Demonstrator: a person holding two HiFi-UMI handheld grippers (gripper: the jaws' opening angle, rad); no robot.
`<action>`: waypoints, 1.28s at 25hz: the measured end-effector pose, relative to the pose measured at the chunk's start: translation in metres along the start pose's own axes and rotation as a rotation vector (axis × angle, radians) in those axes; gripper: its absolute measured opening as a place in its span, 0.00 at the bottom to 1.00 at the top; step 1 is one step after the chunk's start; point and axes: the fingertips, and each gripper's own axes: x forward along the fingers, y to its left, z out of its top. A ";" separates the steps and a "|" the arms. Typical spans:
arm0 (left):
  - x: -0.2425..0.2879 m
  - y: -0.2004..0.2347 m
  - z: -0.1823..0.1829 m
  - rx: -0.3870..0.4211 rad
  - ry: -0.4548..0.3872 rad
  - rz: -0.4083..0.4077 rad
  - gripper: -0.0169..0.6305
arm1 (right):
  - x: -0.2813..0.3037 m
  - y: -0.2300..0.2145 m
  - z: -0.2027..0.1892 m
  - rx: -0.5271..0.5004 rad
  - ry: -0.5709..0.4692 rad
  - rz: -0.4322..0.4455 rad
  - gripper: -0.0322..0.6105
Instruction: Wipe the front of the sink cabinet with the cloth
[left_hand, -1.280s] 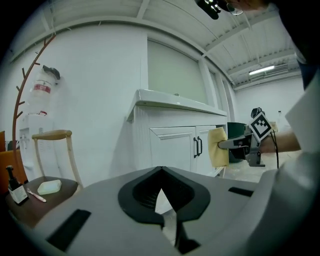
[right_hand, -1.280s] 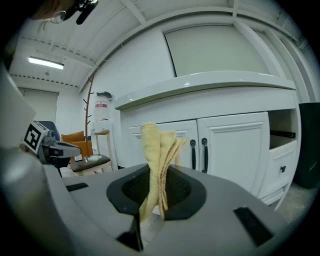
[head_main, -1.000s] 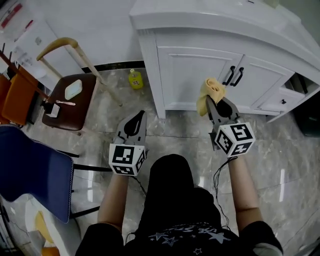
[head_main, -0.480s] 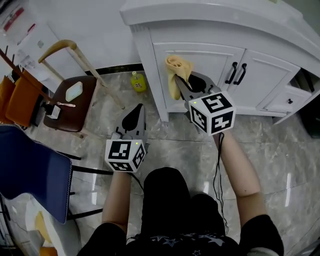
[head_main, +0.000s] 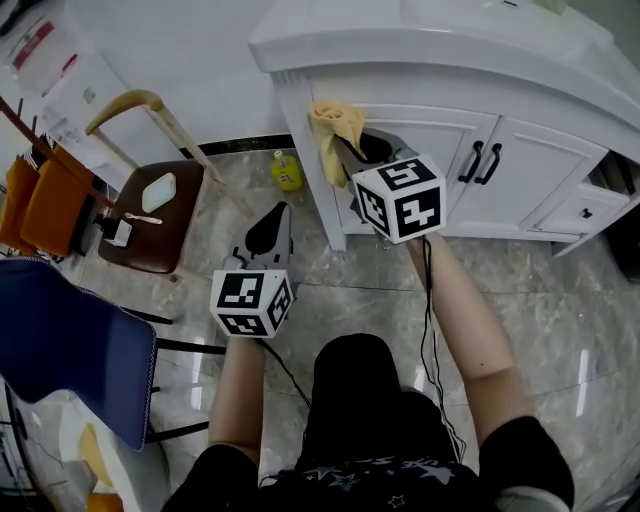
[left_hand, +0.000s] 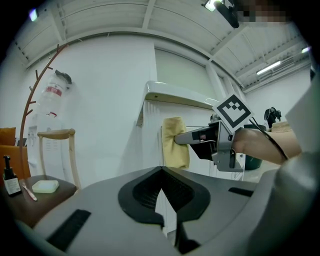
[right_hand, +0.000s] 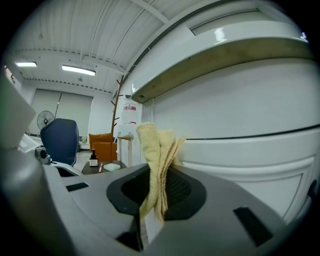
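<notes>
My right gripper clamped on yellow cloth. Cloth hangs long way down, at top left corner of sink cabinet front, just under counter rim. Real contact I cannot confirm. Rest of front lies to my right, toward black handles, so I judge stroke goes that way. My left gripper closed, empty, lower, well apart from cabinet.

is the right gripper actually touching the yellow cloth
Touching. The right gripper view shows the right gripper with its jaws closed on the yellow cloth, which sticks up from between them.
</notes>
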 end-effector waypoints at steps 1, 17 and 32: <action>0.002 -0.001 0.001 0.000 0.002 -0.005 0.05 | -0.002 -0.004 -0.001 0.018 -0.004 -0.006 0.15; 0.062 -0.090 -0.011 -0.012 -0.003 -0.170 0.05 | -0.114 -0.134 -0.019 0.100 -0.043 -0.298 0.15; 0.064 -0.092 -0.015 -0.011 -0.004 -0.179 0.05 | -0.153 -0.160 -0.025 0.119 -0.045 -0.414 0.15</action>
